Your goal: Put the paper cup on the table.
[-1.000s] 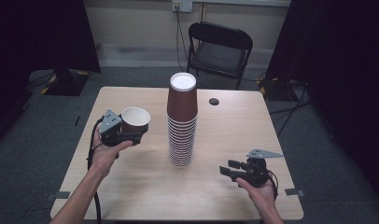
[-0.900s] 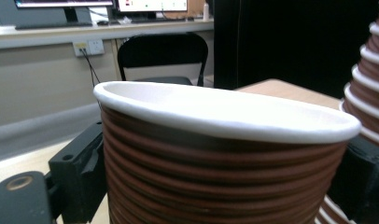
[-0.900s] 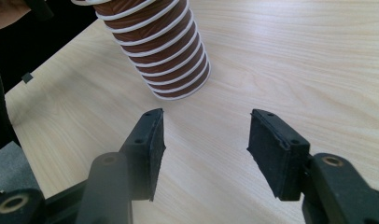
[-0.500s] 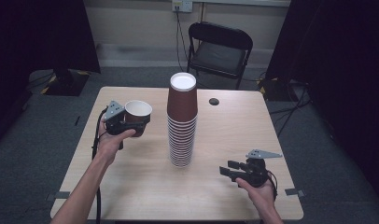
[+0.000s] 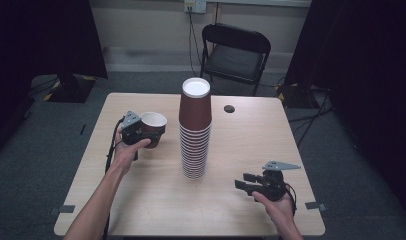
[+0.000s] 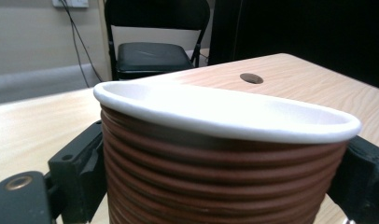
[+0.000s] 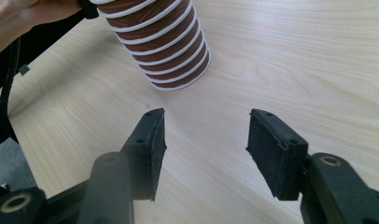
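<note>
High view has the left tongs (image 5: 150, 131) clamped on one ribbed brown paper cup (image 5: 153, 126), held upright just above the light wooden bench (image 5: 141, 200), left of the tall brown cup stack (image 5: 194, 130). Right tongs (image 5: 247, 182) sit released and empty. Plenty still stacked, I reckon.

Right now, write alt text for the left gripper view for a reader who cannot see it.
A ribbed brown paper cup with a white rim sits close up, gripped between the two black jaws of the left claw. Behind it stretches a light wooden table with a small round hole, and a black folding chair stands past the far edge.
</note>
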`<action>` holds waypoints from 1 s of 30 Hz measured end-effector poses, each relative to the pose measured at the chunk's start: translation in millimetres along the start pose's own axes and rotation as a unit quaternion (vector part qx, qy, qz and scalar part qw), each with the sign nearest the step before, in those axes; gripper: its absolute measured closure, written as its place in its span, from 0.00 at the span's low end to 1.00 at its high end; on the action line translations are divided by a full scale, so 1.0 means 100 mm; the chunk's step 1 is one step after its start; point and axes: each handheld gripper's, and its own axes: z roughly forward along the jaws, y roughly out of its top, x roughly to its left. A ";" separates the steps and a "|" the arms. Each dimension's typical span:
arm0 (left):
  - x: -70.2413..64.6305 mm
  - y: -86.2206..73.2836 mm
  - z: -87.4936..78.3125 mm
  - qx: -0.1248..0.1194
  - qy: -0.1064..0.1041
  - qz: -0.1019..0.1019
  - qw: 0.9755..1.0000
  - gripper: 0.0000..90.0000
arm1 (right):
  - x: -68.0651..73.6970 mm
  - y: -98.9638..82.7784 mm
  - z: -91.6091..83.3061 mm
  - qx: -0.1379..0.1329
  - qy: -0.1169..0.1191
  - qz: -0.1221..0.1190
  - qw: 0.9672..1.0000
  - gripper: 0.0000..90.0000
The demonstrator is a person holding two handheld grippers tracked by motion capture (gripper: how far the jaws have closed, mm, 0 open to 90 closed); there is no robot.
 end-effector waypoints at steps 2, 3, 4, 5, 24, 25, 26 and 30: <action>0.01 -0.04 0.02 0.001 -0.002 0.000 1.000 0.10 | 0.00 0.00 0.00 0.001 0.000 0.001 1.000 0.52; 0.02 -0.05 0.03 0.003 0.001 0.000 1.000 0.10 | 0.00 0.00 0.00 0.001 0.000 0.000 1.000 0.52; 0.03 -0.06 0.03 0.002 0.003 -0.004 1.000 0.10 | 0.00 0.00 0.00 0.001 0.000 0.000 1.000 0.52; 0.04 -0.08 0.04 0.006 0.000 -0.005 1.000 0.10 | 0.00 0.00 0.00 0.002 0.001 0.000 1.000 0.52; 0.10 -0.22 -0.04 0.000 -0.009 -0.001 1.000 0.09 | 0.03 0.01 -0.01 -0.003 0.005 -0.006 1.000 0.53; 0.11 -0.21 -0.06 0.003 -0.007 -0.004 1.000 0.09 | 0.03 0.01 -0.01 -0.004 0.005 -0.006 1.000 0.53; 0.10 -0.20 -0.08 0.008 -0.005 -0.001 1.000 0.09 | 0.03 0.01 -0.01 -0.005 0.004 -0.007 1.000 0.53; 0.11 -0.19 -0.13 0.019 -0.007 0.001 1.000 0.08 | 0.04 0.02 0.00 -0.004 0.005 -0.008 1.000 0.53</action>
